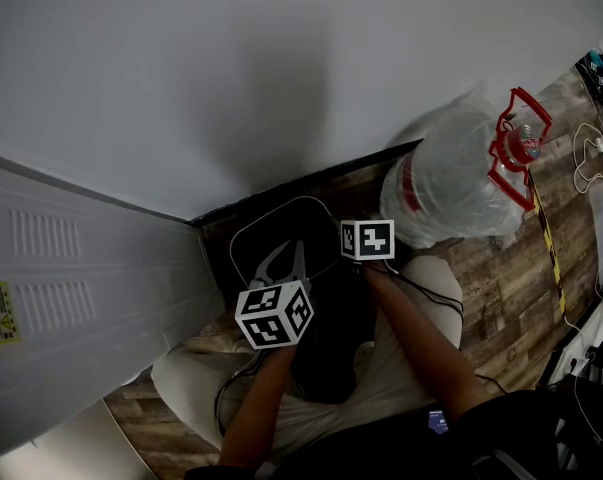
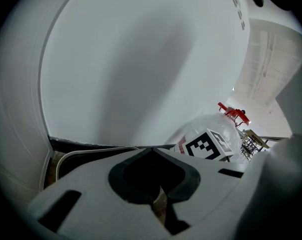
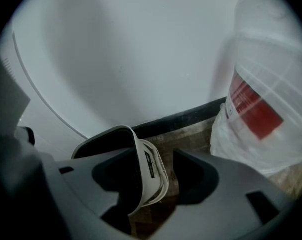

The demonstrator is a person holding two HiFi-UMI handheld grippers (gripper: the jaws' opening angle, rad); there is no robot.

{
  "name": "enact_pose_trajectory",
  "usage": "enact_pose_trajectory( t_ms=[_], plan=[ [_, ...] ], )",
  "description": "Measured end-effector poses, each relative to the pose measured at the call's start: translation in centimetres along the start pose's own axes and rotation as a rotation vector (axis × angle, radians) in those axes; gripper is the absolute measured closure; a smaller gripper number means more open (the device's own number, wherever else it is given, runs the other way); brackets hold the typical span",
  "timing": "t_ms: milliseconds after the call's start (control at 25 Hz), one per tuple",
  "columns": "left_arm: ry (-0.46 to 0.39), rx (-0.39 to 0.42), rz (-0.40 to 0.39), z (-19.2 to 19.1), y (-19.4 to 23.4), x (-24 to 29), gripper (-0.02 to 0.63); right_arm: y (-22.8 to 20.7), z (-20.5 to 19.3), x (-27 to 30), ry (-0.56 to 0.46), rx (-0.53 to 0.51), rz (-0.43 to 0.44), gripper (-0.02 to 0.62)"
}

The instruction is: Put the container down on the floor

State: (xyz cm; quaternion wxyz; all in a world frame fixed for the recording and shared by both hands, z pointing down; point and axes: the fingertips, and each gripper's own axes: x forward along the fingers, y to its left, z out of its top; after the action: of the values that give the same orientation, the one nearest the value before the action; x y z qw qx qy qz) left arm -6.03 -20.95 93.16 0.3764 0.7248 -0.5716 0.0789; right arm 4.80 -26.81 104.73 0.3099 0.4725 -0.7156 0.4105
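The container (image 1: pixel 271 230), a dark bin with a white rim, stands on the wood floor against the black baseboard. My right gripper (image 3: pixel 156 156) is open, and the container's white rim (image 3: pixel 152 170) stands between its jaws with a gap on the right side. In the head view its marker cube (image 1: pixel 367 239) sits at the bin's right edge. My left gripper (image 2: pixel 151 150) is shut, tips meeting, and I see nothing between them. It hangs over the bin's opening (image 1: pixel 286 260), with the rim (image 2: pixel 90 152) running to its left.
A big water jug (image 1: pixel 451 183) wrapped in clear plastic, with a red label (image 3: pixel 253 109) and red handle, stands just right of the bin. A white louvred panel (image 1: pixel 71 298) closes the left side. The grey wall is straight ahead. Cables and a yellow tape (image 1: pixel 547 243) lie at right.
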Motion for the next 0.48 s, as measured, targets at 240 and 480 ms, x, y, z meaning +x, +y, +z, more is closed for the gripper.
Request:
enact_pose_trajectory(
  t_ms=[240,480],
  plan=[
    [-0.011,0.0,0.015,0.3,0.5,-0.2,0.591,0.3,0.4,-0.4,-0.022,0.014,0.018,0.36],
    [-0.011,0.006,0.032,0.4,1.1,-0.6,0.591,1.3,0.8,-0.9,-0.044,-0.019,0.013,0.46]
  ],
)
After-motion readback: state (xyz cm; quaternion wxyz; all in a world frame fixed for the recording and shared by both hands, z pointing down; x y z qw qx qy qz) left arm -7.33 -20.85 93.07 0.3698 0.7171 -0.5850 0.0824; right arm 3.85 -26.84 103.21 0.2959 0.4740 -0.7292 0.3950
